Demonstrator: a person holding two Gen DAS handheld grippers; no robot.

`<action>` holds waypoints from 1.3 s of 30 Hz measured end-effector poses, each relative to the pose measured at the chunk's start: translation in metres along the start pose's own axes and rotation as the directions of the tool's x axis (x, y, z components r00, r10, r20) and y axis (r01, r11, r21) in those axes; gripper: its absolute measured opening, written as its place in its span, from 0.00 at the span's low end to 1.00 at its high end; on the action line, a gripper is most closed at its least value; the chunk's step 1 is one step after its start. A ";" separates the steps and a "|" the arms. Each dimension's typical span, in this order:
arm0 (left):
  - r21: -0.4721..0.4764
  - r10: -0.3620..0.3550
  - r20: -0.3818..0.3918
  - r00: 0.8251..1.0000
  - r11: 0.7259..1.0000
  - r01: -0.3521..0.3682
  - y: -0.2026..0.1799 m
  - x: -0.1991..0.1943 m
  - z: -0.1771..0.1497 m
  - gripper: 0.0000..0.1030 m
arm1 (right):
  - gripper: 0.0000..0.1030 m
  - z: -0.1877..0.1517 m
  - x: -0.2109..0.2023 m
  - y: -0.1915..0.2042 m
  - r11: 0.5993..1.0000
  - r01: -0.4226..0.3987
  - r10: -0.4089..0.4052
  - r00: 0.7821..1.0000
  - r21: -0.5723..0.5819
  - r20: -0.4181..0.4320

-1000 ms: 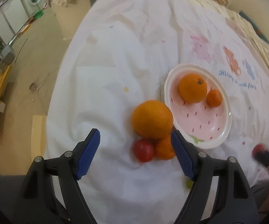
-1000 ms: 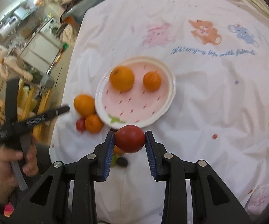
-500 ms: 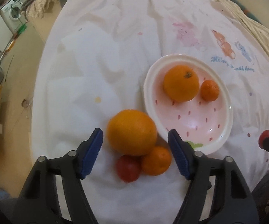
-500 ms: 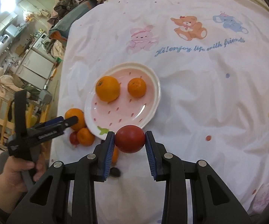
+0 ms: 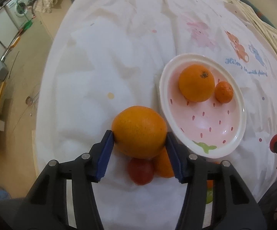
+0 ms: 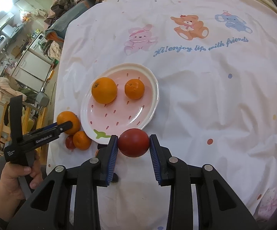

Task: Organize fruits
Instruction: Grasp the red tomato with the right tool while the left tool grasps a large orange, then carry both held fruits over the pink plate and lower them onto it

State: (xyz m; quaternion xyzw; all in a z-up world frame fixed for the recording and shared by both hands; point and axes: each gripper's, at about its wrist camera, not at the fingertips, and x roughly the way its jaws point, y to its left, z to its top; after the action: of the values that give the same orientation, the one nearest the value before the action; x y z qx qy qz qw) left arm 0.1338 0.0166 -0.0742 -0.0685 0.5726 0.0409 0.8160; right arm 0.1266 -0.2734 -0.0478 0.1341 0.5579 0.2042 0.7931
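My left gripper is shut on a large orange just left of the pink strawberry plate. Under it lie a small red fruit and a small orange. The plate holds an orange and a mandarin. My right gripper is shut on a red tomato, held just off the plate's near rim. In the right wrist view the left gripper sits at the large orange.
The white cartoon-print cloth covers the table, whose left edge drops to the floor. A green fruit and a dark item lie near the front edge, partly hidden by the grippers. Furniture and clutter stand left.
My left gripper moved forward and closed on the large orange. My right gripper rose slightly and shifted with the tomato still held.
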 end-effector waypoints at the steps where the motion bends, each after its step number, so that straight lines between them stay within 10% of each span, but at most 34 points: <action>1: -0.007 0.003 0.006 1.000 1.000 -0.003 0.001 -0.002 -0.001 0.49 | 0.34 -0.001 -0.001 0.000 1.000 0.001 -0.001 1.000 0.003 0.002; 12: 0.019 -0.001 0.139 0.990 1.000 -0.001 -0.002 -0.048 -0.003 0.49 | 0.34 -0.005 -0.013 -0.006 0.999 0.003 -0.004 0.999 0.039 0.037; 39: 0.190 -0.105 0.113 0.988 0.978 0.082 -0.072 -0.047 0.088 0.49 | 0.34 0.065 0.006 -0.015 0.998 -0.046 0.043 0.994 0.032 0.097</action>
State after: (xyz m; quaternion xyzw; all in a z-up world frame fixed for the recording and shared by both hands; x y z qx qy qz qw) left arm 0.2105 -0.0397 0.0040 -0.0167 0.5188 -0.0469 0.8535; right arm 0.1922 -0.2831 -0.0373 0.1697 0.5192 0.2056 0.8120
